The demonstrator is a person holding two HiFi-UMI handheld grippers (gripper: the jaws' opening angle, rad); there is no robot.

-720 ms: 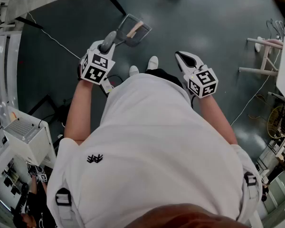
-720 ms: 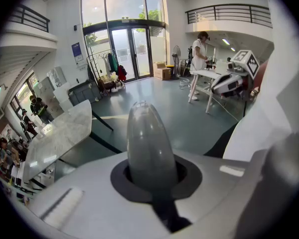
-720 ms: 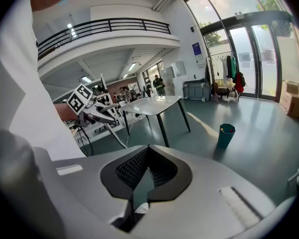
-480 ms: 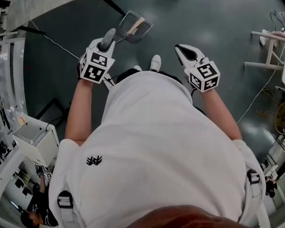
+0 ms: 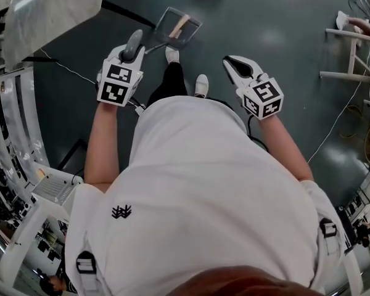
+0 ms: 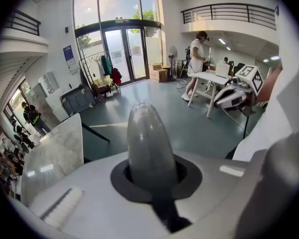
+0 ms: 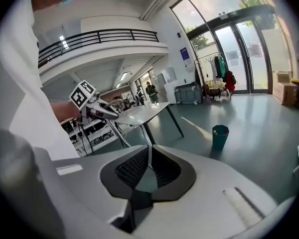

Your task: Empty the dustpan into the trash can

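My left gripper (image 5: pixel 131 53) is shut on the grey handle (image 6: pixel 149 148) of a clear dustpan (image 5: pixel 177 27), held out ahead of the person above the dark floor. Light-coloured debris lies in the pan. In the left gripper view the rounded handle end stands up out of the jaws; the pan itself is hidden there. My right gripper (image 5: pixel 234 66) is held at the right with its jaws together and nothing in them (image 7: pixel 148 159). A teal trash can (image 7: pixel 220 135) stands on the floor some way off in the right gripper view; the head view does not show it.
A marble-topped table (image 5: pixel 49 5) with black legs stands at the upper left. White shelving (image 5: pixel 12 134) lines the left side. A white table leg frame (image 5: pixel 348 48) and cables (image 5: pixel 333 128) lie at the right. The person's feet (image 5: pixel 200 85) are below the dustpan.
The person has stepped forward, one leg now stretched out under the dustpan. The left gripper and dustpan have shifted up the view; the table has slid to the left.
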